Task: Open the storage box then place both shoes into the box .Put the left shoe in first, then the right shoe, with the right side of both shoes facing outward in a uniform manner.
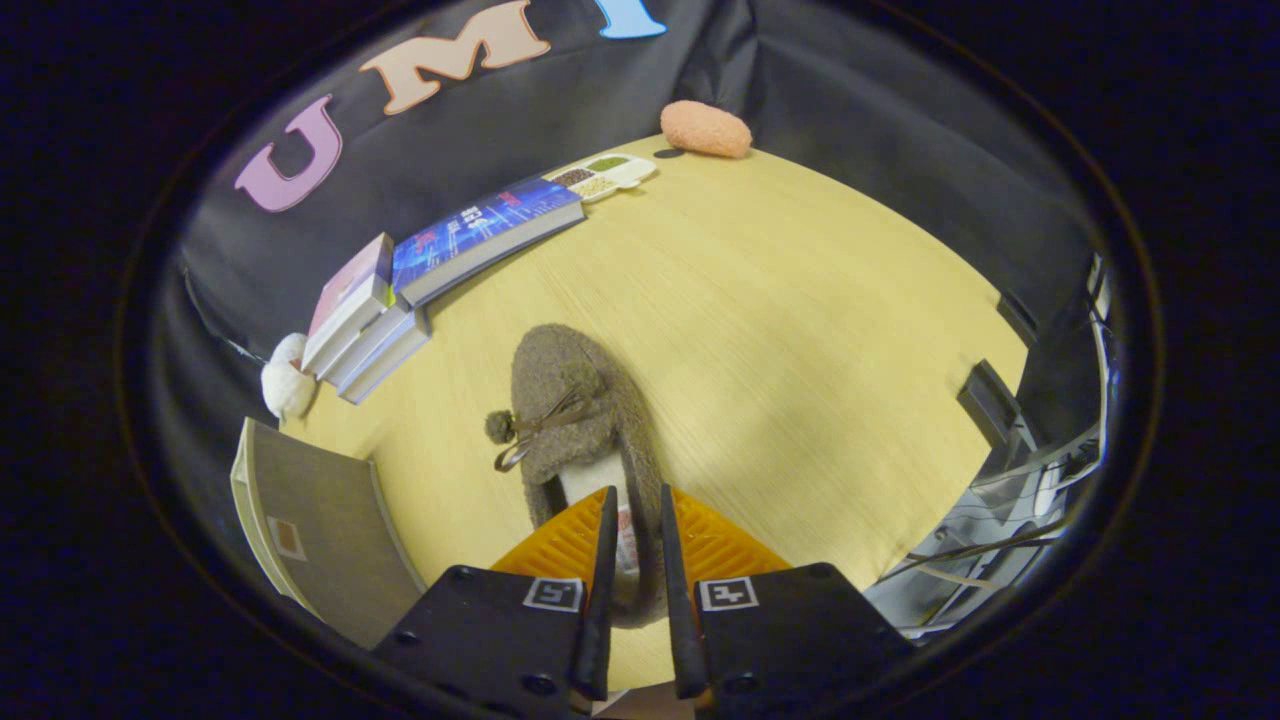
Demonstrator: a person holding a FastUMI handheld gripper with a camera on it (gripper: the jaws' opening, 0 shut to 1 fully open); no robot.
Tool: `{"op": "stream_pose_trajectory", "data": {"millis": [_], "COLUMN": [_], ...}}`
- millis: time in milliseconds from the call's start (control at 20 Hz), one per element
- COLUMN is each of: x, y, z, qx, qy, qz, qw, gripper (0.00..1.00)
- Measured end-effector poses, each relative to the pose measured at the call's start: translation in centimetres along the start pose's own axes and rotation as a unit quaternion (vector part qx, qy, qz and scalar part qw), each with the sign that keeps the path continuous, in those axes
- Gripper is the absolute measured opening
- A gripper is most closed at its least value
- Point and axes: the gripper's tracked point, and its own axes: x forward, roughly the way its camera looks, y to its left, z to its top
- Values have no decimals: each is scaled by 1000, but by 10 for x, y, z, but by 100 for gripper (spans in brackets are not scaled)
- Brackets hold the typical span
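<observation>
Gripping: tool [634, 500] nearly closed, its fingers pinching the heel wall of the grey fuzzy slipper [575, 420].
Slipper: toe pointing to 12 o'clock over the bench [800, 330]; whether it rests or hangs, I cannot tell.
Storage box: grey panel [320, 520] at 9 o'clock, probably its lid.
Risk: soft, thin heel could slip or twist, leaving the wrong side outward.

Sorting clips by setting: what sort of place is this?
Likely a staged recording booth: a pale wooden tabletop walled by black cloth, with stacked books. The claw grips a fuzzy grey-brown slipper.
</observation>
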Motion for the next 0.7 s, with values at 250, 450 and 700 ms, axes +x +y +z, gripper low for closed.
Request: {"op": "stream_pose_trajectory", "data": {"millis": [250, 450, 700], "x": [17, 27, 28], "y": [-6, -7, -8], "z": [-10, -16, -14], "qx": [-8, -5, 22], "qy": [19, 35, 39], "qz": [-9, -10, -8], "qw": [1000, 999, 999], "gripper": [28, 28, 16]}}
